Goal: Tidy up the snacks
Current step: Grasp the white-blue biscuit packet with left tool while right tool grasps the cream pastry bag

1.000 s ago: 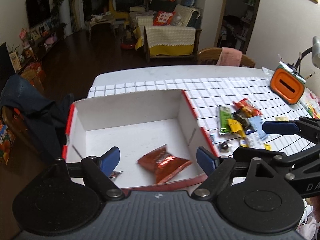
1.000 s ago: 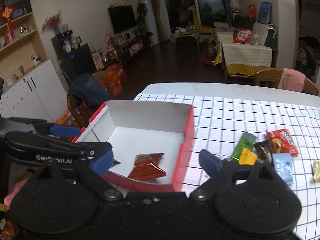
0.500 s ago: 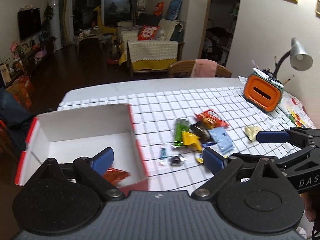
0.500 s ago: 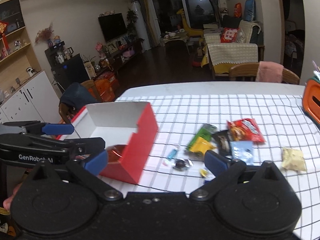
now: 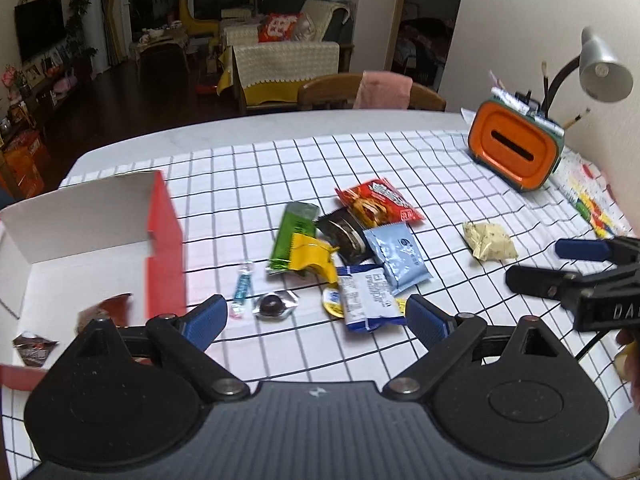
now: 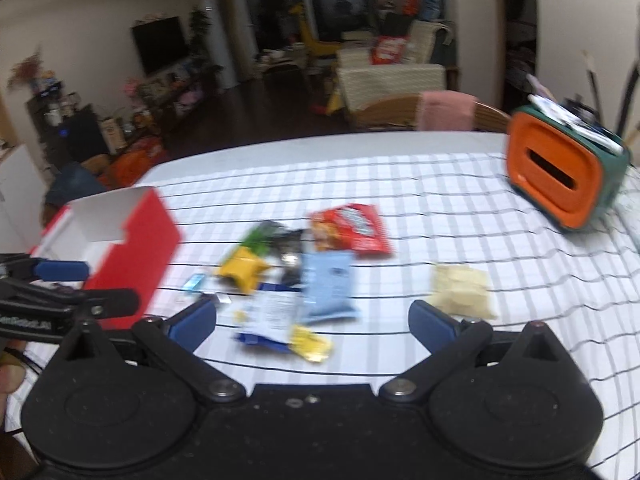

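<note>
A pile of snack packets lies on the checked tablecloth: a red packet (image 5: 378, 202), a green bar (image 5: 292, 236), a yellow packet (image 5: 312, 256), a light blue packet (image 5: 396, 258) and a white-blue one (image 5: 366, 294). My left gripper (image 5: 316, 318) hovers open just before the pile with nothing between its fingers. My right gripper (image 6: 313, 322) is open too, over the white-blue packet (image 6: 272, 314) and a small yellow one (image 6: 310, 344). A pale packet (image 6: 462, 290) lies apart to the right. The red-and-white box (image 5: 164, 240) at the left holds a reddish packet (image 5: 114, 306).
An orange holder (image 5: 514, 152) with pens and a desk lamp (image 5: 604, 68) stand at the table's far right. A wooden chair with a pink cloth (image 5: 382, 90) is behind the table. Small candies (image 5: 274, 304) lie between box and pile.
Both grippers have swung right, from above the box to the snack pile, and their jaws stand a little wider. The box now sits at the left edge of both views.
</note>
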